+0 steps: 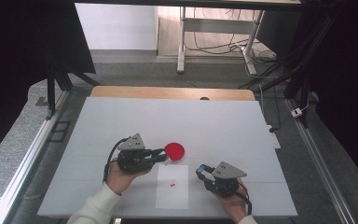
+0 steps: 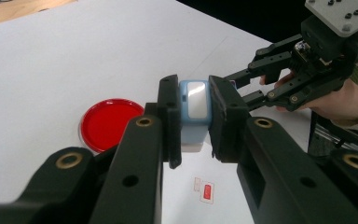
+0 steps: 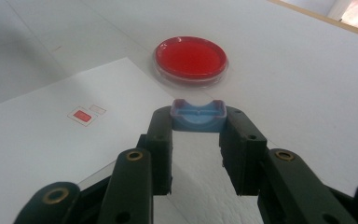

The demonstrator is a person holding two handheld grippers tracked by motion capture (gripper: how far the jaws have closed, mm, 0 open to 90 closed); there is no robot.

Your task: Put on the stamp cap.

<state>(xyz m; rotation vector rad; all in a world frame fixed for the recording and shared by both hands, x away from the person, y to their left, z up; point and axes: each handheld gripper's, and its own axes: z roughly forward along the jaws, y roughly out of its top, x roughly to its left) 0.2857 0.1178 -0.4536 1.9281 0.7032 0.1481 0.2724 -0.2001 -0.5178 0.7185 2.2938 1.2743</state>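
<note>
My left gripper (image 1: 164,156) is shut on a small pale blue piece with a white window (image 2: 195,105), held just above the table beside a round red dish (image 1: 174,150). In the left gripper view the dish (image 2: 109,123) lies left of the jaws. My right gripper (image 1: 199,170) is shut on a small blue tray-like piece (image 3: 198,116), held low over the table. In the right gripper view the red dish (image 3: 190,58) lies beyond it. The right gripper's fingers (image 2: 279,53) reach in at the upper right of the left gripper view.
A white sheet (image 1: 172,189) with a small red mark (image 1: 173,185) lies near the front edge between the two hands. The white table top (image 1: 191,121) stretches far beyond the dish. A wooden edge (image 1: 168,92) runs along the back.
</note>
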